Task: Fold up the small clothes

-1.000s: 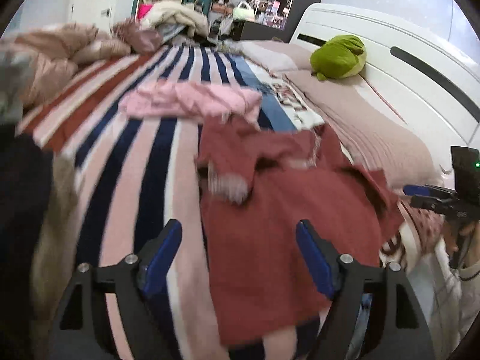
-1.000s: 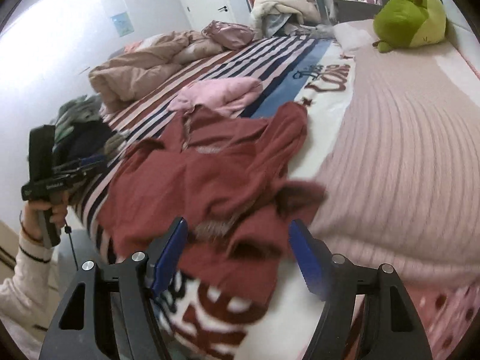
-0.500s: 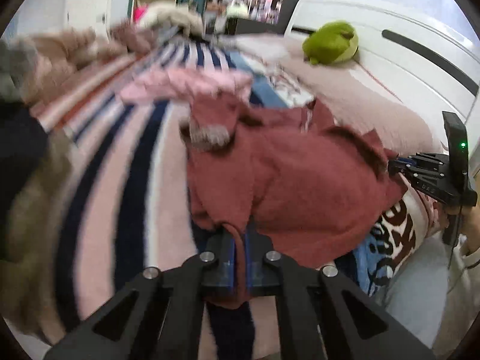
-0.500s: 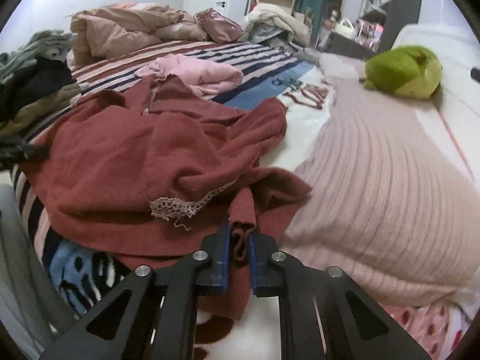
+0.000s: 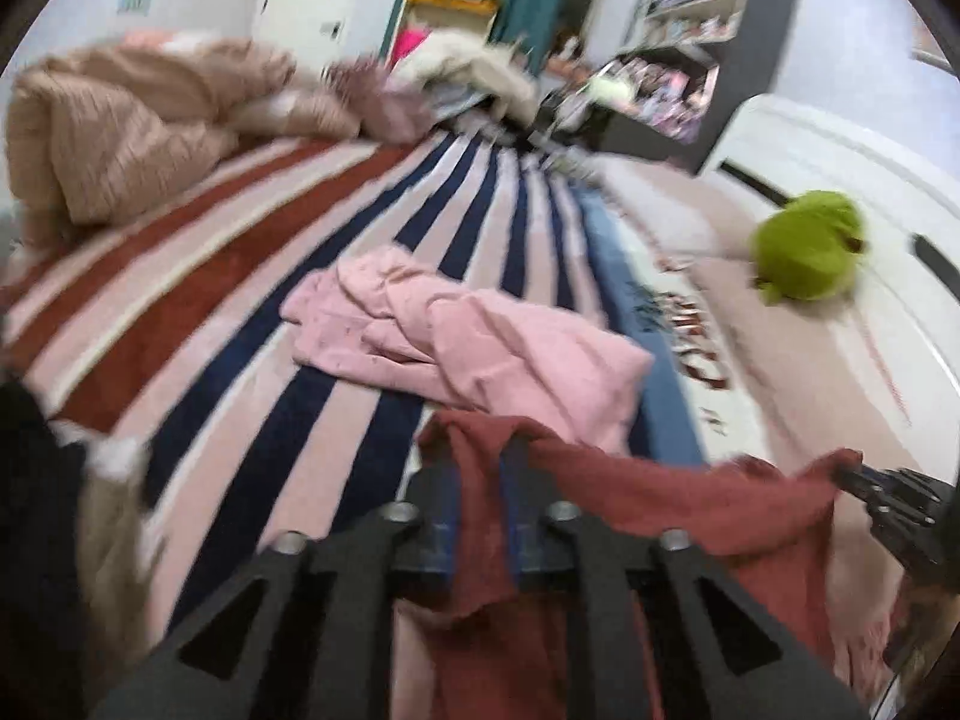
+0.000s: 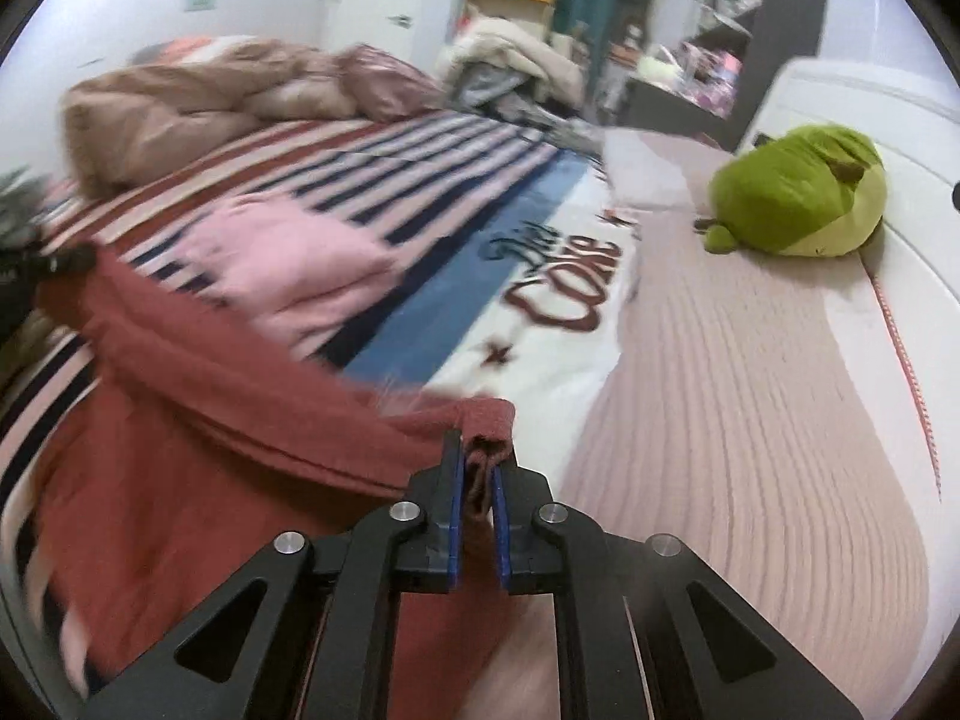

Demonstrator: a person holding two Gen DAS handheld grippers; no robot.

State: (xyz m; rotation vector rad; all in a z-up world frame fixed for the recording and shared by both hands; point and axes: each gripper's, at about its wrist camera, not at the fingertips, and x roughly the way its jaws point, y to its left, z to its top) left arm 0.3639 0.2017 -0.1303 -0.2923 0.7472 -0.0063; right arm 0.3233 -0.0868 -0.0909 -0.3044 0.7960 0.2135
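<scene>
A dark red knit garment [image 5: 678,498] hangs stretched between my two grippers above the bed. My left gripper [image 5: 480,480] is shut on one corner of it. My right gripper [image 6: 477,468] is shut on the other corner; the red garment [image 6: 198,396] spans left from it to the left gripper [image 6: 54,264] at the frame's left edge. The right gripper [image 5: 882,492] shows at the right edge of the left wrist view. A crumpled pink garment [image 5: 456,336] lies on the striped blanket beyond; it also shows in the right wrist view [image 6: 288,258].
A striped blanket [image 5: 240,276] covers the bed. A green plush toy [image 6: 798,192] lies by the white headboard [image 6: 870,96]. A tan duvet [image 5: 132,126] is heaped at the far left. Dark clothes [image 5: 30,510] lie at the near left. Shelves [image 5: 678,60] stand beyond the bed.
Both grippers closed on the red garment's near corners, then lifted it off the bed and pulled it taut between them. The views now look over the bed from higher up.
</scene>
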